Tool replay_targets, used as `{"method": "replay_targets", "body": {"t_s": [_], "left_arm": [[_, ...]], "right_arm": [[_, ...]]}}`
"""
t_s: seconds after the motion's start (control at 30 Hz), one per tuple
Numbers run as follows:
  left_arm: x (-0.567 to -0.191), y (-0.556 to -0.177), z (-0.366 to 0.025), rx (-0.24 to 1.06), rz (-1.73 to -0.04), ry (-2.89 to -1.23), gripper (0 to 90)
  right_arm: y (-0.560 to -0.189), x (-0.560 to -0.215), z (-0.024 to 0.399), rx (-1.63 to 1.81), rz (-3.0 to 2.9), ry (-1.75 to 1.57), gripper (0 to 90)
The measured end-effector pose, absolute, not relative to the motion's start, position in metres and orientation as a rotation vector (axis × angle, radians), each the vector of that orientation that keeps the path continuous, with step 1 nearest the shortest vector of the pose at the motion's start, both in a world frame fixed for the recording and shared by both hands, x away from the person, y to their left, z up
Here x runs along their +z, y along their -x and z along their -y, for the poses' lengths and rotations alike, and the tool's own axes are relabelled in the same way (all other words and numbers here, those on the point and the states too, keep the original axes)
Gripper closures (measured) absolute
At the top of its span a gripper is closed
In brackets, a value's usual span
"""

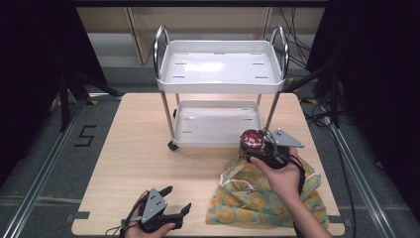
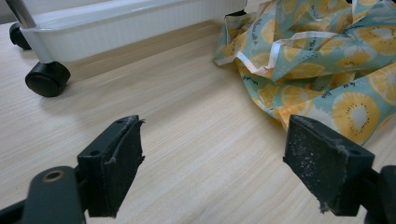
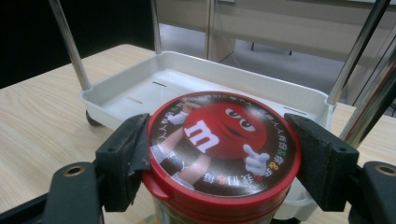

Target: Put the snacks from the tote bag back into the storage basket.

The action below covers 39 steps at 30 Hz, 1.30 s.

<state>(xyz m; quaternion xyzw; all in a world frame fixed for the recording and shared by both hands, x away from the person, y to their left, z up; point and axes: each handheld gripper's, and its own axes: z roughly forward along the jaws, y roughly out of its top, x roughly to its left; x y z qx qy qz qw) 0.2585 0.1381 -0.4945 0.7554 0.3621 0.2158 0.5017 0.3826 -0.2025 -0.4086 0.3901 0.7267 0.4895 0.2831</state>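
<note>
Jaws first, on your left gripper (image 1: 174,202): they stand wide apart over bare wood near the front edge of the table (image 1: 138,148), grasping nothing, with the fruit-print bag (image 2: 322,60) just to their right. You could use that free gripper to pin the bag's near fold if the cloth starts to drag.

Moving right, the white trolley (image 1: 220,84) stands toward the back of the table, both of its trays bare. Its lower tray (image 3: 154,88) lies straight ahead of your right gripper (image 3: 219,154), and its front right corner is the nearest landing spot, by my reading.

Your right gripper is clenched on the red-lidded candy tub (image 1: 251,140), one jaw on each side of the lid's rim, held above the bag near the trolley's front right leg. Since the grip sits high on the lid, keep the tub upright and carry it level. Steer clear of the chrome post (image 3: 362,100) on your right, clear the tray's lip before lowering, and release only once the base rests flat.
</note>
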Motion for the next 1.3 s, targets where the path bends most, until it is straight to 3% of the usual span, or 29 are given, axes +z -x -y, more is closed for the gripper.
{"method": "replay_targets", "body": {"t_s": [1.3], "left_arm": [[-0.495, -0.260, -0.140, 0.527, -0.878, -1.802, 18.5]], "right_arm": [[-0.394, -0.406, 0.194, 1.318, -1.943, -1.078, 26.8]]}}
